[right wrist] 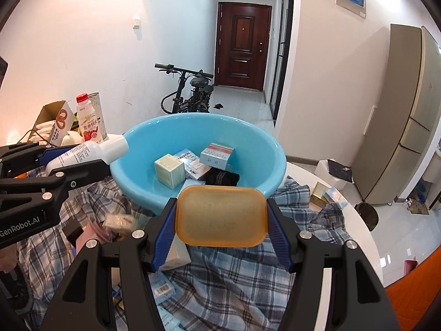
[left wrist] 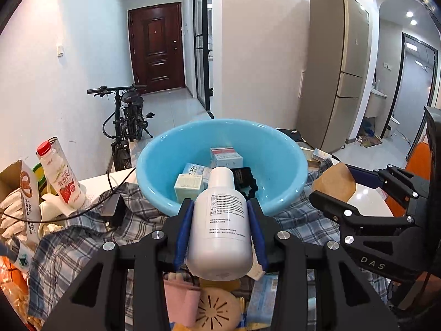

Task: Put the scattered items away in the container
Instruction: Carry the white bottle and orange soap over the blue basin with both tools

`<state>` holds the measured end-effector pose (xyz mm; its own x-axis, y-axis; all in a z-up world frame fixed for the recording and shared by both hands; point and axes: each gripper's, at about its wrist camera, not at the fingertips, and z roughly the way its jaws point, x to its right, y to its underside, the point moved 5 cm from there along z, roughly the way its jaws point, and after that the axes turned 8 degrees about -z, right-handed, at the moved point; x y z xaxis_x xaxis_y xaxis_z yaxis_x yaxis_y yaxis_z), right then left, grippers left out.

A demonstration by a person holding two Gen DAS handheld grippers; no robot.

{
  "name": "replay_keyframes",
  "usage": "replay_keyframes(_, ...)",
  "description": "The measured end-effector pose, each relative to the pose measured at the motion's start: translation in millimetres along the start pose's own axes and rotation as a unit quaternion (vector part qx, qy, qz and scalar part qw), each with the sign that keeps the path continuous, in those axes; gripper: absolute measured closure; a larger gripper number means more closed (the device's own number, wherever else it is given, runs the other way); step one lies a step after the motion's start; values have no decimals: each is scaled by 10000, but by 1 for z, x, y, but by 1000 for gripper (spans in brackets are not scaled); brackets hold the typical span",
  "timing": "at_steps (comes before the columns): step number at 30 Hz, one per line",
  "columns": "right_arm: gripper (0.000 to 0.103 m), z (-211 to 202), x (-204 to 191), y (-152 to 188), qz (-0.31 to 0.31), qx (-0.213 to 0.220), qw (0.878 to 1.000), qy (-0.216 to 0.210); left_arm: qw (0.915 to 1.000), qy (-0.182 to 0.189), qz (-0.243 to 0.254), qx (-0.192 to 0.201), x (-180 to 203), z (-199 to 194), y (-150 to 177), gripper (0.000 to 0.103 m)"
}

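Close in over the cluttered table, the left gripper point(left wrist: 220, 229) is clamped on a white bottle point(left wrist: 220, 220), its blue pads pressing both sides of the body with the cap pointing ahead toward the basin, and the right gripper point(right wrist: 222, 218) is clenched on an amber box point(right wrist: 221, 215), held by its two short ends. Both loads hang above the checked cloth point(right wrist: 234, 273) just short of the blue basin point(right wrist: 275, 149), which sits on that cloth and already holds a few small cartons and a dark pouch. To do this step well, I would carry each item clear over the near rim before letting go, lower it toward a free patch of the floor of the basin so as not to drop it on the cartons, and bring the two in one after the other, since the grippers sit close side by side and could knock together over the bowl. The bottle is smooth and round, so it likely rolls once freed; laying it along the wall would steady it. The left view alone shows a pink thing and a slotted round disc lying under the bottle; the right view alone shows small boxes on the cloth beyond the basin's right side and a pale carton beneath the amber box. Farther off, both show a milk bottle point(left wrist: 62, 173), a bicycle point(right wrist: 190, 91) and a dark door point(left wrist: 157, 47).
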<state>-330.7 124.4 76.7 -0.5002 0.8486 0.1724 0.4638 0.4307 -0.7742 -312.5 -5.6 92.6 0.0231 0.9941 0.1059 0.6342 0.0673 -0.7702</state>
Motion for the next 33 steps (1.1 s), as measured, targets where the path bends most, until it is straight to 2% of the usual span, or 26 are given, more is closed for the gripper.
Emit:
replay_keyframes(17,43,38,23,-59,214,269,9993,120,10000,57,14,22,-5,46,-51,61)
replay_keyframes(23,43,53,29,-80,385,433,9981,229,9997,-4,-150,188,-13,63,-73,61)
replay_keyframes(33,43,85,44,-101,740,529,9957,148,9989,32,-449,105,-30,103,-87,61)
